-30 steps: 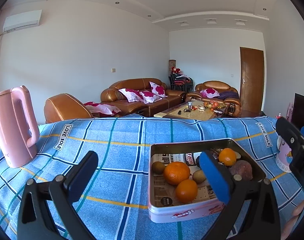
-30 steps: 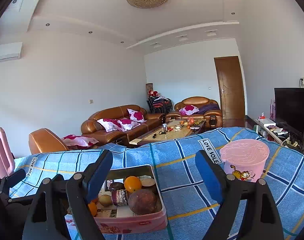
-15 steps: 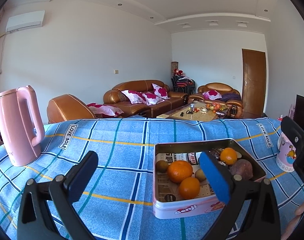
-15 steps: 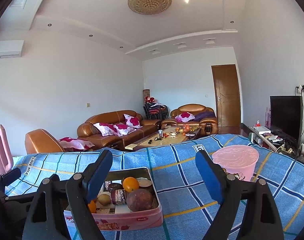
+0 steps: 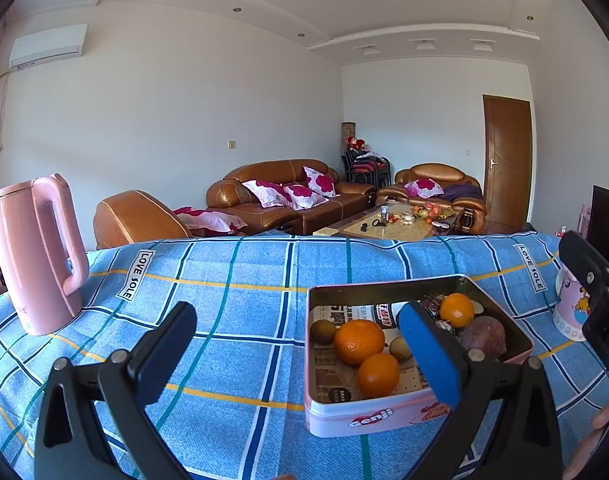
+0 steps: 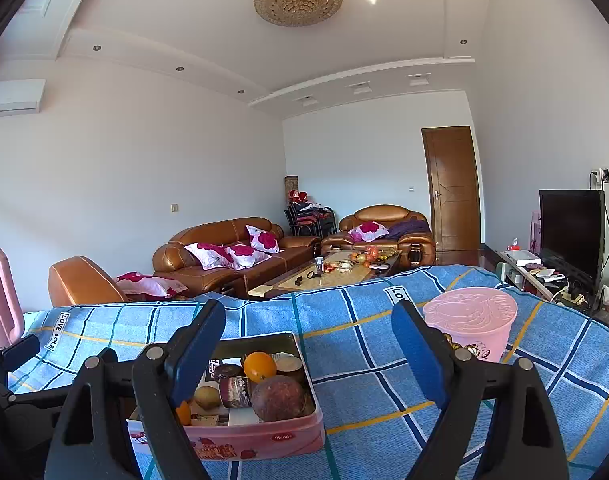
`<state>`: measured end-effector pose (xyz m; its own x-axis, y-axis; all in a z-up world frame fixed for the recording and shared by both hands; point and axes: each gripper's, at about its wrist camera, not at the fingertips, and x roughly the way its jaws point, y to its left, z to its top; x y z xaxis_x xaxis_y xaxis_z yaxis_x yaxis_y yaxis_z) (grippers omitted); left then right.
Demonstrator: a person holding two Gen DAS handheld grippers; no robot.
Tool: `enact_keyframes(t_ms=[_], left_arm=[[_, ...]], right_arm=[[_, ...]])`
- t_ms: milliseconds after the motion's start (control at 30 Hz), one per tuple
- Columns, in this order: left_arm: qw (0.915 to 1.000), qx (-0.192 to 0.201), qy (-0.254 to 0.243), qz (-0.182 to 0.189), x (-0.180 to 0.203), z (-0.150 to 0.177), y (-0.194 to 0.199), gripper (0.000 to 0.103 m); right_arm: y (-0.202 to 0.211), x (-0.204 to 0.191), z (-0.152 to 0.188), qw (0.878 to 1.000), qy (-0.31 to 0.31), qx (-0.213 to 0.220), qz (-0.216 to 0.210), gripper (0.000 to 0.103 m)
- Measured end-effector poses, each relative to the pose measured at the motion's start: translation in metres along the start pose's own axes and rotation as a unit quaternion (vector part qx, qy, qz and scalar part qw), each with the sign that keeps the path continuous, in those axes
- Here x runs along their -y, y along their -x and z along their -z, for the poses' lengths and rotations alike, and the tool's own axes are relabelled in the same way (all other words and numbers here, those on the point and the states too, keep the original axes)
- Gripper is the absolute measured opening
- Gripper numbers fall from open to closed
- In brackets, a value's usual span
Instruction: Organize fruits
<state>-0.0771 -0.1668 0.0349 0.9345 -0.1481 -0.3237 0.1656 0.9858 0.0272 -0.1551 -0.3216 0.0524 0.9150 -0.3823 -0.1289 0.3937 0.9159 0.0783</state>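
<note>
The cloth [image 5: 240, 320] lies bare across the wide stretch between the kettle [image 5: 32, 256] at far left and the tin [image 5: 384, 412] at centre-right; passage there is unobstructed. The tin's upright walls bar a level approach; its top stands open. Fruit crowds its right half, with an orange [image 5: 456, 310] near the far wall. The cup [image 6: 470, 322] stands well apart to the tin's right, bare cloth between. Left gripper [image 5: 296, 356] and right gripper [image 6: 308, 346] stand wide apart with nothing between their jaws.

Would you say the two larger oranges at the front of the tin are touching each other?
Touching, it seems: the left wrist view shows the larger orange and the front orange overlapping with no gap visible, inside the tin.
</note>
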Motion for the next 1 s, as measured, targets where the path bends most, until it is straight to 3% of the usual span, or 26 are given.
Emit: enact_keyframes(t_ms=[567, 833, 1000], left_arm=[[0.9999, -0.006, -0.009, -0.003, 0.0030, 0.0008, -0.0021, 0.103], [0.9995, -0.006, -0.010, 0.030, 0.0066, 0.0012, 0.0000, 0.103], [0.9995, -0.009, -0.008, 0.028, 0.0083, -0.0002, -0.0011, 0.103]], right_arm=[[-0.0026, 0.0010, 0.0001, 1.000, 0.000, -0.003, 0.002, 0.087], [-0.0027, 0.0015, 0.0004, 1.000, -0.001, -0.005, 0.003, 0.087], [-0.0034, 0.0026, 0.0013, 1.000, -0.002, -0.011, 0.005, 0.087]])
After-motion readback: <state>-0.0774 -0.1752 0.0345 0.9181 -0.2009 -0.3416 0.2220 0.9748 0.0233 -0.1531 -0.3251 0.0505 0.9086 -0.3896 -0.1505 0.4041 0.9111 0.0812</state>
